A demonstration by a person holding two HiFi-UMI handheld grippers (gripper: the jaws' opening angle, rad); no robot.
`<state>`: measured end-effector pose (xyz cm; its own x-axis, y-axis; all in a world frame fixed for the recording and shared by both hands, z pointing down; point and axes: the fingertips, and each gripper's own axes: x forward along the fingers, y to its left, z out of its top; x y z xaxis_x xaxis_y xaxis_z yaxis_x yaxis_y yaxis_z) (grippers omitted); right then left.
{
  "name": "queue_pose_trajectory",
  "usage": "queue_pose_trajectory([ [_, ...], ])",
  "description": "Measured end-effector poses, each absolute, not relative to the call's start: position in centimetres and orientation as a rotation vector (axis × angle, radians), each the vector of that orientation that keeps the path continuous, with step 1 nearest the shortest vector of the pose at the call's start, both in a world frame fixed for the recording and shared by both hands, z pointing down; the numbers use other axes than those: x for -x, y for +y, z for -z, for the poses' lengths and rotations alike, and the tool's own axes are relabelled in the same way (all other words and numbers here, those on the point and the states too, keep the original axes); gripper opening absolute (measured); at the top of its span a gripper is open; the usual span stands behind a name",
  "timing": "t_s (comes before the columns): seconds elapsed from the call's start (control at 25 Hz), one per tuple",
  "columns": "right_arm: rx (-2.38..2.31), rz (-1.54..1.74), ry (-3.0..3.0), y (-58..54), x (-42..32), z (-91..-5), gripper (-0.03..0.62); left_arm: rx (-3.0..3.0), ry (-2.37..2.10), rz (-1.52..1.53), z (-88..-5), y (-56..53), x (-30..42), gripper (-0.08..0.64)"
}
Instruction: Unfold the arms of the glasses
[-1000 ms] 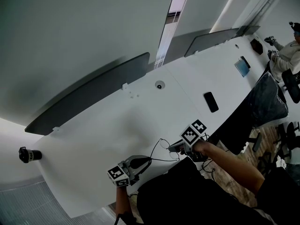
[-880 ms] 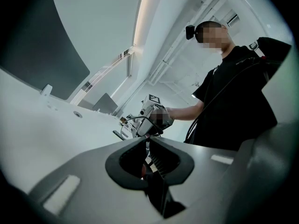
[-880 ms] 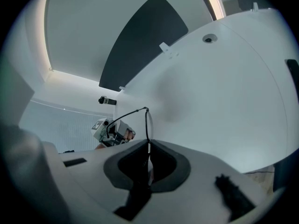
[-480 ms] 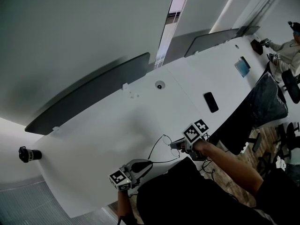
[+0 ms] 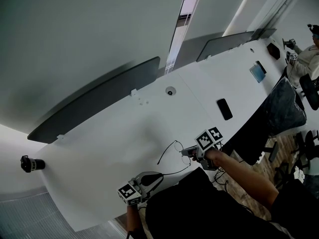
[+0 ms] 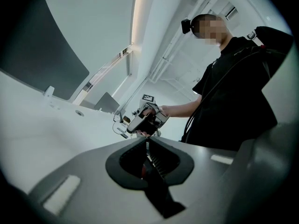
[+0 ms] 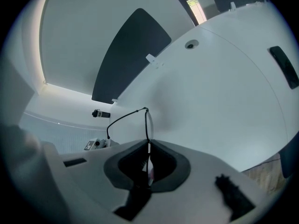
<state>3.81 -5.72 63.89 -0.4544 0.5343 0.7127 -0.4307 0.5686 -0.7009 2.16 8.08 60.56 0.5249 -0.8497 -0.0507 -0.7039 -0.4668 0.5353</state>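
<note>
Right gripper view: right gripper (image 7: 148, 144) pinches glasses (image 7: 147, 124); left gripper (image 6: 146, 140) jaws together.

Left tool (image 5: 159, 175): lower centre, level, jaws clamped on glasses (image 7: 148, 125) arm tip.
Right tool (image 7: 148, 146): tilted down, jaws clamped on the frame.
Right forearm (image 5: 239, 171): bare, extended.

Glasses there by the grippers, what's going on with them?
A person is working thin wire-rimmed glasses with two handheld grippers over a white table. The right gripper is shut on the frame, holding it off the table. One arm stretches toward the left gripper, whose jaws are together right at its tip; whether they pinch it I can't tell.
</note>
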Motion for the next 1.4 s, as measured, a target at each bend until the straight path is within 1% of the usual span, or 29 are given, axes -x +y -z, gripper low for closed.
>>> queue_pose_trajectory([
  [0.68,-0.035,-1.180,-1.764,-7.3,-4.4,-65.6,0.020,-2.336,-1.246,0.359,-61.9,8.6,-4.0,0.026],
  [0.92,-0.019,-1.154,-1.751,-7.0,-5.1,-66.3,0.020,-2.294,-1.287,0.306,-63.0,8.6,-4.1,0.031],
  [1.0,0.006,-1.134,-1.742,-7.0,-5.5,-66.6,0.020,-2.263,-1.322,0.240,-64.2,8.4,-4.4,0.039],
  [1.16,0.008,-1.154,-1.736,-7.6,-7.4,-66.6,0.020,-2.237,-1.294,0.126,-66.0,7.9,-6.1,0.087],
  [1.4,0.013,-1.146,-1.730,-7.8,-7.1,-66.7,0.020,-2.149,-1.298,0.025,-68.6,8.2,-5.3,0.094],
])
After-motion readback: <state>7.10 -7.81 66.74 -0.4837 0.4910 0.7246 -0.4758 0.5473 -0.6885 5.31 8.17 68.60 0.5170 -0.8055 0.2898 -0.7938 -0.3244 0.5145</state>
